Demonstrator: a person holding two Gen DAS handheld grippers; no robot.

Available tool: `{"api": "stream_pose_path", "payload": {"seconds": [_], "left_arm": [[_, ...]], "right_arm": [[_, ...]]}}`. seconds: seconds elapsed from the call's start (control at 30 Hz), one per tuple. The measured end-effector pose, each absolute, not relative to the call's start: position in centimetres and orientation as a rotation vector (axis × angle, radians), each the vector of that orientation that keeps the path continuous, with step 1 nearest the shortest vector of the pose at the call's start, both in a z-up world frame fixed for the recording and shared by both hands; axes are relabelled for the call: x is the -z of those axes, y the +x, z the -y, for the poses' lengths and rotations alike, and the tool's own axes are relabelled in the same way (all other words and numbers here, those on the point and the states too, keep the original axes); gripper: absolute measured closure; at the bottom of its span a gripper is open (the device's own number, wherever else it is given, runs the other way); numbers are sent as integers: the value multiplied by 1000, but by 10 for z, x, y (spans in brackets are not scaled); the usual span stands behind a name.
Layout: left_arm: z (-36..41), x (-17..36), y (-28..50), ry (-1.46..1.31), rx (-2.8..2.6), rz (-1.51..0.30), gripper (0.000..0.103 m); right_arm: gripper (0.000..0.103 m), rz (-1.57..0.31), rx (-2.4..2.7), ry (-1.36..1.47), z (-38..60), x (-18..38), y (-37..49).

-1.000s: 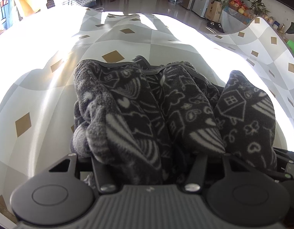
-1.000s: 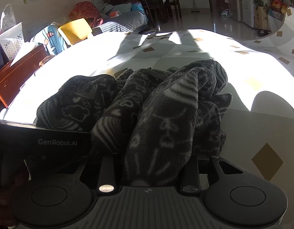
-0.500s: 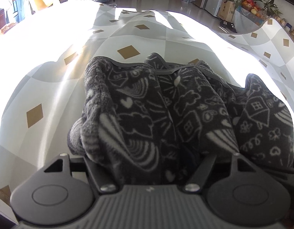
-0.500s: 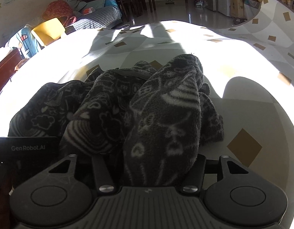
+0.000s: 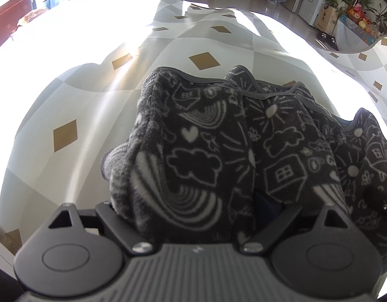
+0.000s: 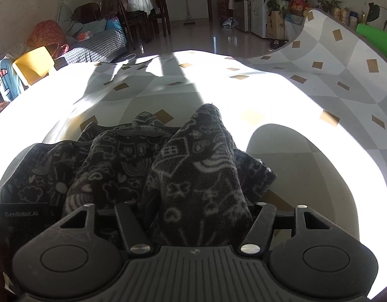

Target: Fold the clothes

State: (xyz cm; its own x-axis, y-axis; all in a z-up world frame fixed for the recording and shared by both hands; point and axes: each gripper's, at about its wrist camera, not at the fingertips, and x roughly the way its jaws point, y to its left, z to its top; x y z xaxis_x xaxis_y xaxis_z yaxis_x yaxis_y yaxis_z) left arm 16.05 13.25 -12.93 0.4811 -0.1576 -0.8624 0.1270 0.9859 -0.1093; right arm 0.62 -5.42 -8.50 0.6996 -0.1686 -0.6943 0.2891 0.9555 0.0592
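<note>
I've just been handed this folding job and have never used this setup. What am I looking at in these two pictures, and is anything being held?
There is no robot arm. A person holds a handheld gripper in each hand, and each one carries a wide-angle camera looking forward along its two fingers. One picture is from the left gripper, the other from the right gripper. The dark plastic along the bottom of each is the tool itself. On the checked sheet with gold diamonds lies one bunched dark fleece garment printed with white doodles. Fleece sits between both pairs of fingers, which have just been opening. The left pair stands wide. Cloth hides the right tips, so a grip there cannot be confirmed.
</note>
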Motion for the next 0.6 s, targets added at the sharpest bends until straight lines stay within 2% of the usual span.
{"api": "stream_pose_path", "payload": {"seconds": [0.13, 0.43, 0.6], "left_arm": [[-133, 130, 163, -11, 145, -1059, 9], [-143, 128, 162, 5, 85, -1051, 8], [-146, 129, 163, 4, 69, -1052, 1]], "right_arm": [[39, -712, 280, 106, 54, 81, 3], [36, -787, 318, 193, 78, 95, 18], [34, -838, 344, 276, 95, 107, 29]]}}
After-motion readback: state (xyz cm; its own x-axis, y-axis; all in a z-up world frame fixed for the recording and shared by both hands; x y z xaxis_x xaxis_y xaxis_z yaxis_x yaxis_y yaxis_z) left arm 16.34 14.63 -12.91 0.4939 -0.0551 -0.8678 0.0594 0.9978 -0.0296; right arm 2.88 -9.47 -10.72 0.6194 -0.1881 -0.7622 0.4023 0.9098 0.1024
